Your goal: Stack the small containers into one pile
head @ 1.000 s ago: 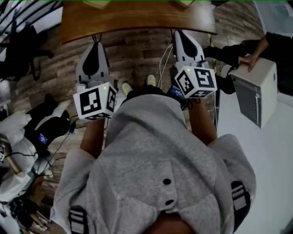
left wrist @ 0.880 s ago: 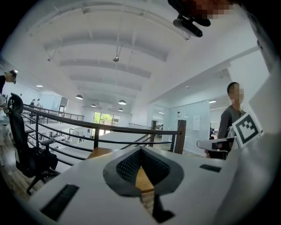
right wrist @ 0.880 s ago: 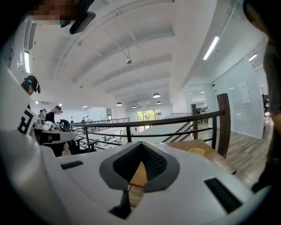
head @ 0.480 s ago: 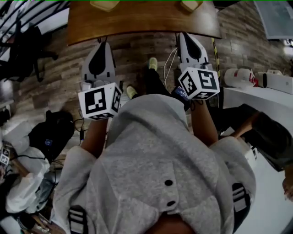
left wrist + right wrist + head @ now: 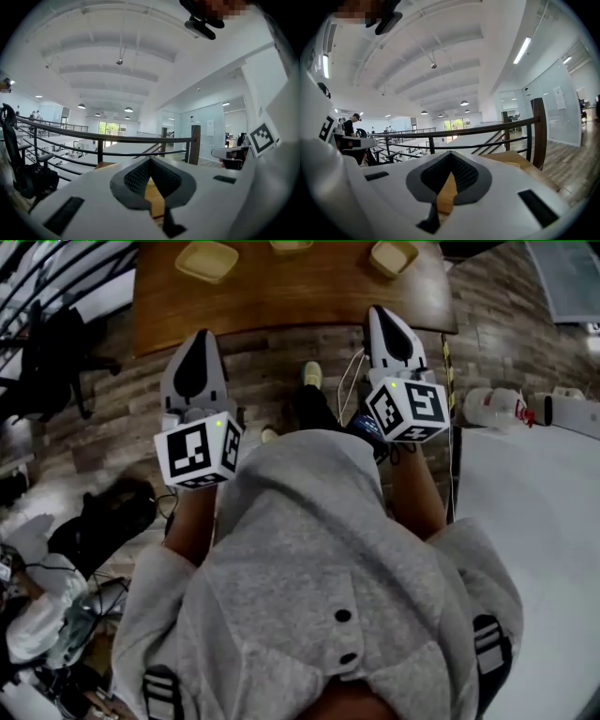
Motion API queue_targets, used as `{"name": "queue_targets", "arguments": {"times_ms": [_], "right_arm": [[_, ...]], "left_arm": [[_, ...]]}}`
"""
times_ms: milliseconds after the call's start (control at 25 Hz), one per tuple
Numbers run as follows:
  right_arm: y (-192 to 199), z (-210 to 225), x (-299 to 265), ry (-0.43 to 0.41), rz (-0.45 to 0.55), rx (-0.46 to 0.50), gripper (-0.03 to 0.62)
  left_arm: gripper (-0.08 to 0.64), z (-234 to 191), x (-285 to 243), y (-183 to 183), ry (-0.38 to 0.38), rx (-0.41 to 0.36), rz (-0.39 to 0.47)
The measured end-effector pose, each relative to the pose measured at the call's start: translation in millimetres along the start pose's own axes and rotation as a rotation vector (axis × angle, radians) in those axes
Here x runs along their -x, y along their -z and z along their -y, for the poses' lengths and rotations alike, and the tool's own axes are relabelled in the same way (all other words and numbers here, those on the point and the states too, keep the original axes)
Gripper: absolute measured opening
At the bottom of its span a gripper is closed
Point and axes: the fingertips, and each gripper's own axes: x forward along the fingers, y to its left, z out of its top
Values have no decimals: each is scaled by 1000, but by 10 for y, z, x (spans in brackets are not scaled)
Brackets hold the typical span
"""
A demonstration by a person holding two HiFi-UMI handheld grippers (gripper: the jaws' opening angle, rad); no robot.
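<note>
Spanning the head view's top, a brown wooden table [image 5: 281, 301] sits ahead of the white left gripper [image 5: 195, 336] and white right gripper [image 5: 382, 311], tips at its near edge. Both jaw pairs closed together, nothing between. Three small pale-yellow square containers [image 5: 208, 259] sit well apart along the table's far side, unstacked.

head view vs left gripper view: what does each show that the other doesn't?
Head view only: three small containers at the far side of the wooden table, and the person's grey hoodie. Left gripper view only: ceiling lamps and a black railing. Both: the left gripper, jaws together and empty, the table's wood, and part of the right gripper.
</note>
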Motion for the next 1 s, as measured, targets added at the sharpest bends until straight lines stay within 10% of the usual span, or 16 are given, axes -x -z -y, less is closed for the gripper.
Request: {"name": "queue_targets", "arguments": {"times_ms": [1000], "right_arm": [[-145,1034,-1540,-44,-82,20,11]], "left_arm": [[12,-111,-1702,-220,-84,4,-32]]}}
